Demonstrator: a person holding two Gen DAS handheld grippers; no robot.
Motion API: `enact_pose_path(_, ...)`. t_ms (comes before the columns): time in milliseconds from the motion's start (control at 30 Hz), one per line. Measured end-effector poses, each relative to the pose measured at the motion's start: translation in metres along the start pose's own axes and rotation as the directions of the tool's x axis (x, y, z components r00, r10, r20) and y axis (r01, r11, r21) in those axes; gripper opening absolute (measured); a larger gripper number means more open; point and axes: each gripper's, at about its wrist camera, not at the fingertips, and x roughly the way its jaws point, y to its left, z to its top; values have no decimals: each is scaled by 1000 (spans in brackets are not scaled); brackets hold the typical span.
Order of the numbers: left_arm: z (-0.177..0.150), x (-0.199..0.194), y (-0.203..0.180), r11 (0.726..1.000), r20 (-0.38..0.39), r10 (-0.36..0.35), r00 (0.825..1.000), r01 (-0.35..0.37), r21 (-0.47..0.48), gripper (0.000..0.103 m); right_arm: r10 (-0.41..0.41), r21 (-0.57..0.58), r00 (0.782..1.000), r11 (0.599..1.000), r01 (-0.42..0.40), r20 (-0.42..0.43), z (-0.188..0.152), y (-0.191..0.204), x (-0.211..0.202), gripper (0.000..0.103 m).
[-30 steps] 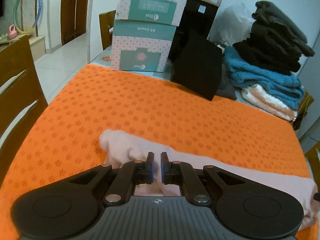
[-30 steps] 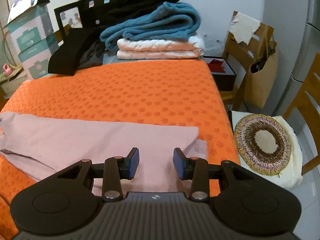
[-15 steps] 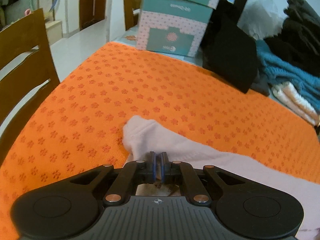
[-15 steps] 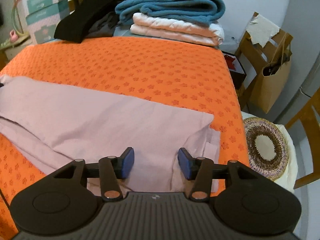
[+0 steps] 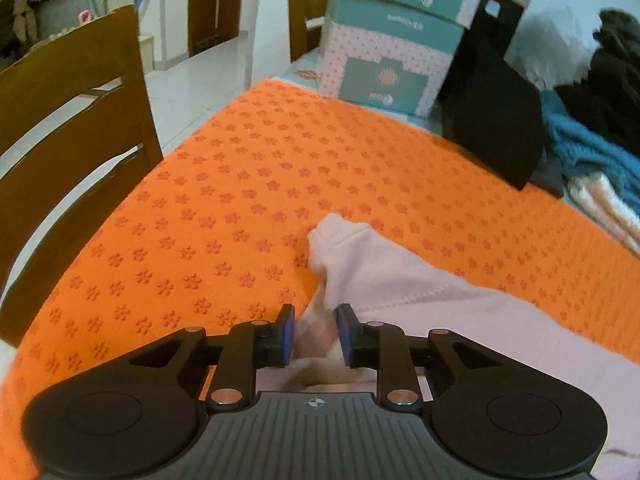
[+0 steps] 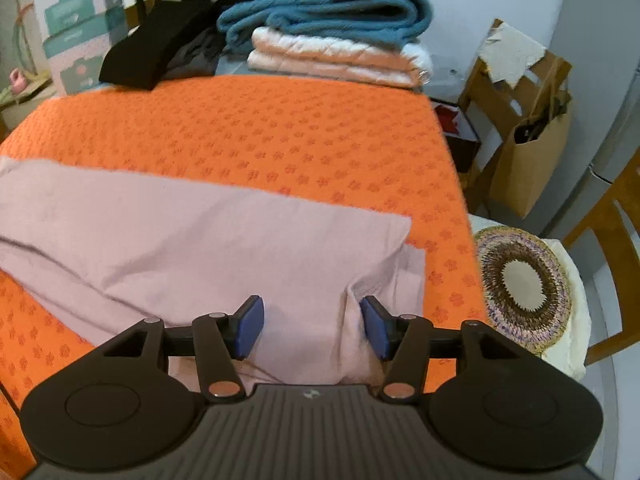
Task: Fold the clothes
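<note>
Basically a long pale pink garment [image 6: 208, 240] lies stretched left to right along the near side of the orange patterned cloth [image 6: 260, 132] covering the table, one layer lying over another, so it looks at least partly folded lengthwise; how many folds are in it can't be read.

Left gripper [image 5: 316, 330] sits at the garment's left end. Its jaws stand a little apart with bunched pink fabric between the blue pads; whether the pads really pinch that fabric or just straddle it, I cannot tell. That end of the garment is lifted and crumpled, hem turned up, which fits an end being picked up or just let go.

Right gripper [image 6: 312, 328] is at the right end, jaws wide apart, low over the cloth edge. A ridge of fabric is pushed up beside its right pad, so it touches but grips nothing. One tool at each end makes sense: both ends can be carried together and the fold stays square.

Far side of the table: folded blue knit [image 6: 328, 12] on quilted pink-white pieces [image 6: 336, 56], dark clothes [image 5: 616, 72] heaped nearby, black item [image 5: 496, 128] leaning by teal-and-pink boxes [image 5: 380, 64]. Likely the folded stack is kept far to leave working room. Wooden chair [image 5: 68, 120] left, round woven mat [image 6: 524, 284] right, off the table.
</note>
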Motion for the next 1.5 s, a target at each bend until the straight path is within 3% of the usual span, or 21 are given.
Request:
enact_pose_path(167, 6, -24, -4, 1000, 56, -14, 998, 14, 3, 26, -30, 137, 999, 990, 24, 39, -5, -17, -22, 61)
enact_pose_path(267, 8, -42, -8, 999, 86, -44, 995, 44, 3, 27, -65, 271, 997, 961, 54, 31, -15, -35, -31, 62)
enact_pose_path(500, -4, -61, -32, 991, 37, -125, 991, 123, 57, 32, -42, 581, 999, 814, 16, 32, -59, -63, -51, 66)
enact_pose_path(733, -11, -67, -70, 969, -38, -209, 977, 212, 124, 39, 18, 736, 993, 670, -96, 114, -88, -75, -46, 67)
enact_pose_path(800, -11, -71, -85, 957, -49, -245, 968, 250, 145, 42, -12, 723, 991, 685, -92, 137, -82, -78, -42, 67)
enact_pose_path(900, -9, -78, -108, 935, -68, -301, 951, 308, 176, 46, -37, 660, 990, 748, -65, 139, -68, -79, -29, 67)
enact_pose_path(1133, -2, -87, -156, 877, -132, -439, 889, 456, 154, 57, -15, 509, 993, 860, -46, 115, -54, -62, -6, 66)
enact_pose_path(1167, -2, -87, -162, 870, -143, -451, 881, 470, 148, 57, -19, 489, 994, 871, -39, 112, -53, -60, -5, 56)
enact_pose_path(1200, -2, -86, -168, 865, -157, -460, 874, 481, 143, 57, -25, 472, 994, 881, -28, 106, -51, -57, -5, 52)
enact_pose_path(1500, -19, -70, -234, 817, -310, -492, 814, 554, 158, 62, -31, 415, 995, 910, -9, 90, -48, -49, -5, 52)
